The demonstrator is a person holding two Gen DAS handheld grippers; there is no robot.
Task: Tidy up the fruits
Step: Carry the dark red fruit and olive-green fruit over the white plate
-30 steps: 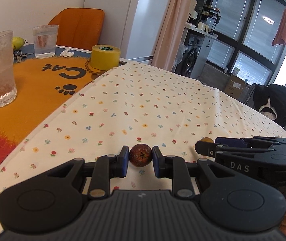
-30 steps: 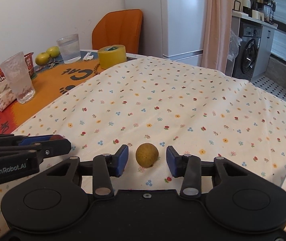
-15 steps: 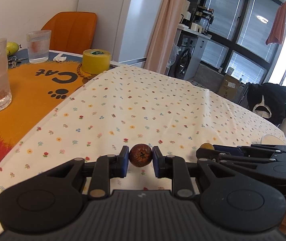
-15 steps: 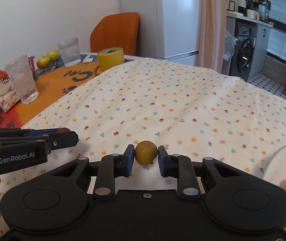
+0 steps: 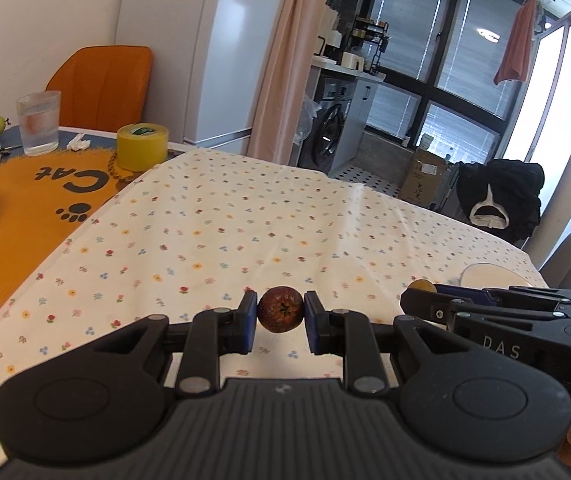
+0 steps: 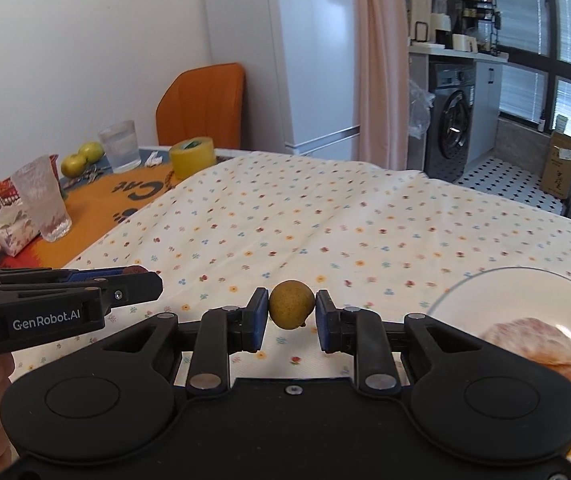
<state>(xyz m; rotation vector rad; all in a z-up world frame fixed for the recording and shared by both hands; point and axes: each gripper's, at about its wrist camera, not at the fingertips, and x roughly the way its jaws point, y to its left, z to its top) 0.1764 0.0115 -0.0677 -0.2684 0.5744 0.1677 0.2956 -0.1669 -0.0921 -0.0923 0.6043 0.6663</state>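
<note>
While my left gripper (image 5: 280,315) clasps a reddish-brown fruit (image 5: 280,314) and my right gripper (image 6: 291,311) a yellow-brown fruit (image 6: 290,309), I judge either round fruit could slip and roll across the floral tablecloth (image 6: 325,220).

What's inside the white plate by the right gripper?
The white plate holds peeled orange segments at its near side. The right gripper body covers the plate's lower part, so anything more there is hidden.
</note>
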